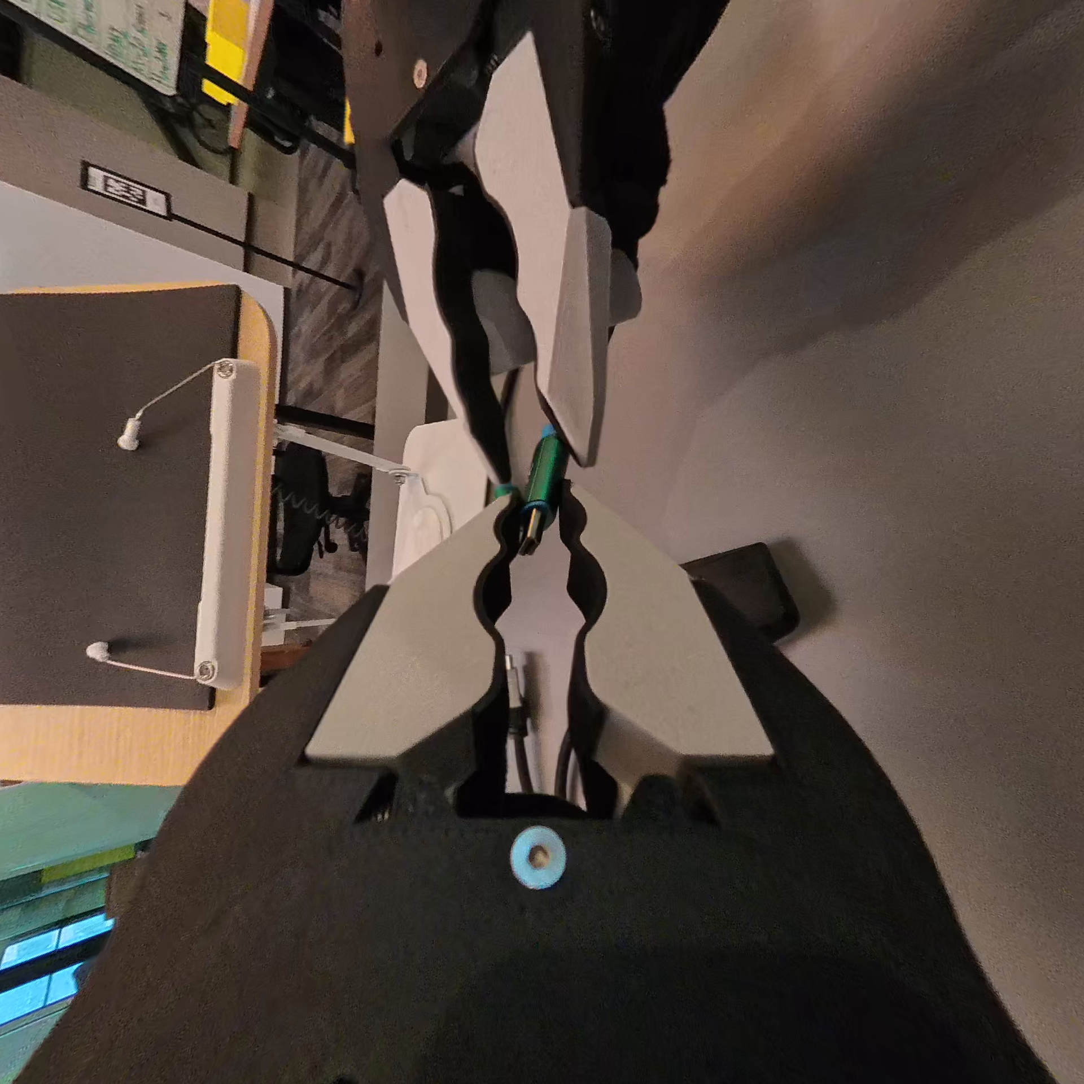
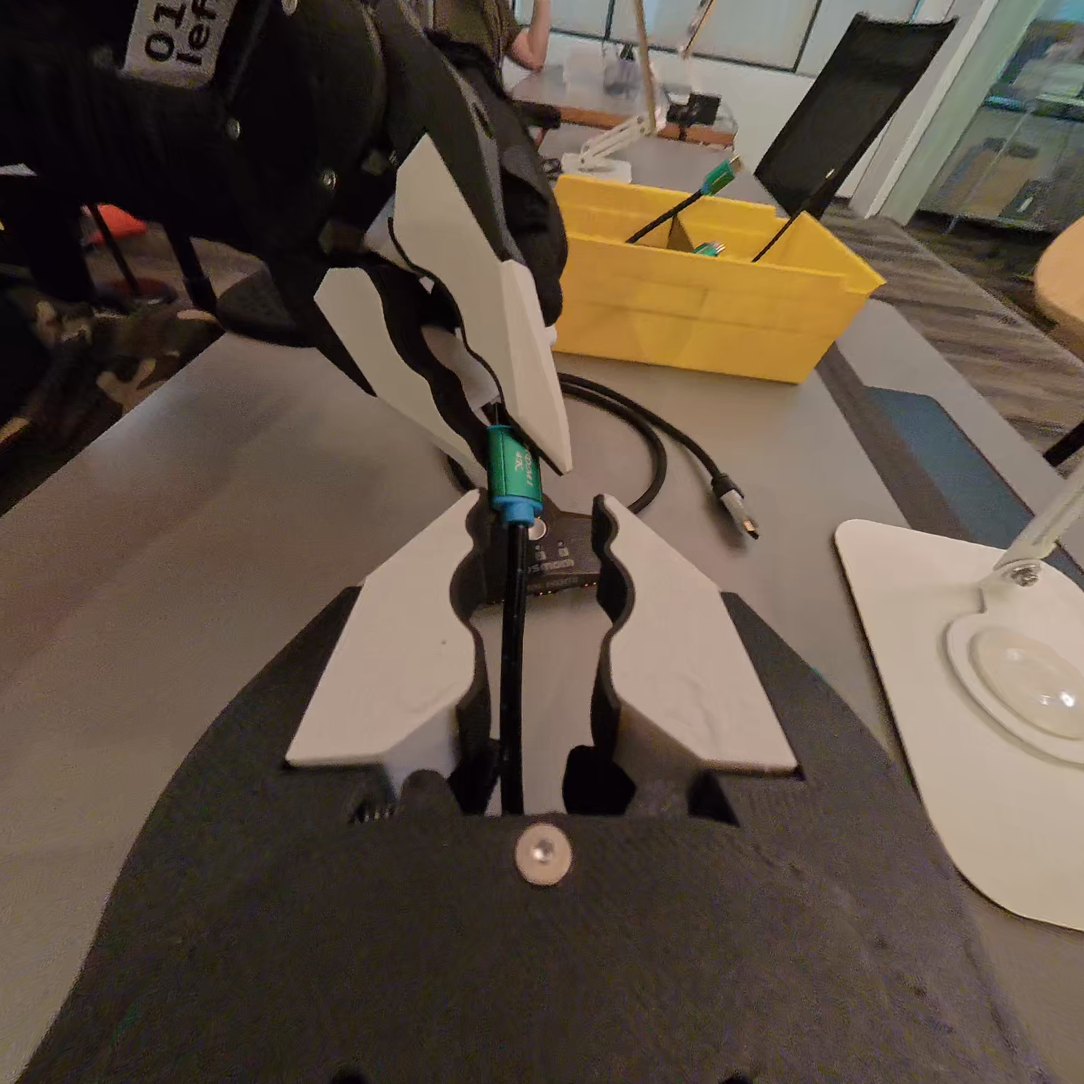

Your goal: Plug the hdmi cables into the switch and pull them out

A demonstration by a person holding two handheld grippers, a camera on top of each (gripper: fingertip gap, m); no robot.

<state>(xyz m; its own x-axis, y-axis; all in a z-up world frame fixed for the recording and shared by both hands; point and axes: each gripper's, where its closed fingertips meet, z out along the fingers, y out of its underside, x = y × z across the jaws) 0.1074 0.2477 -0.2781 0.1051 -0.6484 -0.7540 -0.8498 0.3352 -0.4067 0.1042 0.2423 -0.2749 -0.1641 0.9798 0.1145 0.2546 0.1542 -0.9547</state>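
Note:
A green HDMI plug (image 2: 511, 469) with a blue collar hangs in the air just above the small black switch (image 2: 551, 566) on the grey table. My left gripper (image 1: 532, 501) is closed on the plug (image 1: 542, 475) at its fingertips, and the metal end points toward its camera. It comes in from the upper left in the right wrist view (image 2: 516, 466). My right gripper (image 2: 537, 501) is open, and the plug's black cable (image 2: 510, 674) runs loosely between its fingers. The right gripper also shows from above in the left wrist view (image 1: 542, 466). A second cable with a silver plug (image 2: 736, 510) lies unplugged on the table.
A yellow bin (image 2: 704, 317) at the back holds more green-plugged cables and a black panel (image 2: 850, 105). A white lamp base (image 2: 968, 704) sits on the table at the right. The table edge is at the left, with floor beyond. A dark box (image 1: 745, 586) lies on the table. Less than 4 cm separates the two grippers' tips. The small black switch (image 2: 551, 566) sits 9 cm or so from the ends of my left fingers.

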